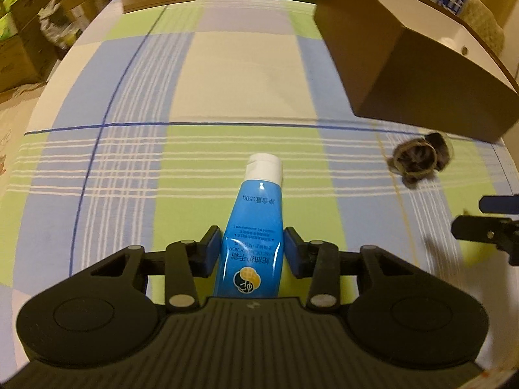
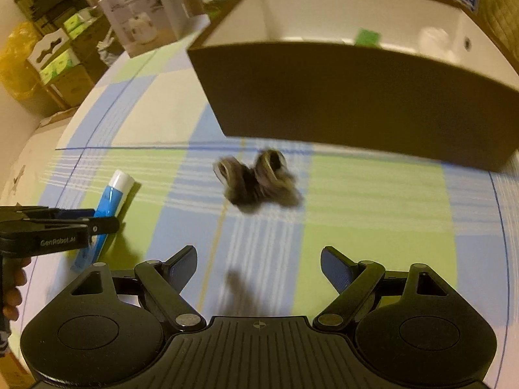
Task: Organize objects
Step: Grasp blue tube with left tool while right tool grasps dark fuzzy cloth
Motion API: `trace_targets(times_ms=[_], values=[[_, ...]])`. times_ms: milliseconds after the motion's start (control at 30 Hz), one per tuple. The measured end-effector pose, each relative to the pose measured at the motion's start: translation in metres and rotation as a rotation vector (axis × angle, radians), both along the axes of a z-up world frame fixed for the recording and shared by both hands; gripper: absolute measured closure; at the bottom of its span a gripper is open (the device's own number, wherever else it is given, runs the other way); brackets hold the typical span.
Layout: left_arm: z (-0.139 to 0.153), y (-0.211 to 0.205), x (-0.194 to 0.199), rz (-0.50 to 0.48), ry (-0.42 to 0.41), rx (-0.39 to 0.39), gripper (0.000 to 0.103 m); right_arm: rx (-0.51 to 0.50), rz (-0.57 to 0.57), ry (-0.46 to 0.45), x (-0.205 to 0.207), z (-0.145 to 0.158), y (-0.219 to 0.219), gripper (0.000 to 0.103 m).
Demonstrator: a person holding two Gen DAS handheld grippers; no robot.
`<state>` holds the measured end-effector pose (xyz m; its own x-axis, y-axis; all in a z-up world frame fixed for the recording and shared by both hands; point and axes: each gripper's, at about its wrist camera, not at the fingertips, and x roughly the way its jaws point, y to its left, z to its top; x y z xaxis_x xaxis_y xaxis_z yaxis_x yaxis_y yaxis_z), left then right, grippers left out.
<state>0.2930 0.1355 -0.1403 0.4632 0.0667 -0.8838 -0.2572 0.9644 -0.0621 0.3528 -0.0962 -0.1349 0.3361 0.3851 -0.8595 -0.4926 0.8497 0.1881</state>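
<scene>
A blue tube (image 1: 256,214) with a white cap lies on the checked tablecloth (image 1: 240,74), cap pointing away from me. My left gripper (image 1: 253,236) is shut on its lower half, both blue pads against its sides. The right wrist view shows the same tube (image 2: 112,197) at the left, between the left gripper's fingers (image 2: 100,222). A dark furry hair tie (image 2: 258,178) lies in front of the brown box (image 2: 356,103). My right gripper (image 2: 259,259) stands open short of it, nothing between its fingers. From the left wrist the hair tie (image 1: 418,159) is at the right.
The brown box (image 1: 421,74) is white inside and holds a green item (image 2: 368,37) and a white one (image 2: 434,39). A white carton (image 2: 152,9) stands at the table's far left. Cardboard boxes (image 1: 19,45) are stacked beyond the left edge. A hand (image 2: 13,288) holds the left gripper.
</scene>
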Motion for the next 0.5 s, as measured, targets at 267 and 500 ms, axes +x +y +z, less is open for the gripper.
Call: trace_targets(times_ms=[267,500], values=[[-0.001,0.008,0.005,0.030,0.004,0.002,0.066,-0.037,0.041,-0.093,0.027,-0.014,0.033,0.023],[-0.001,0.009,0.010,0.041,0.013,0.006,0.066,-0.080,0.090,-0.105,0.037,-0.030,0.046,0.064]])
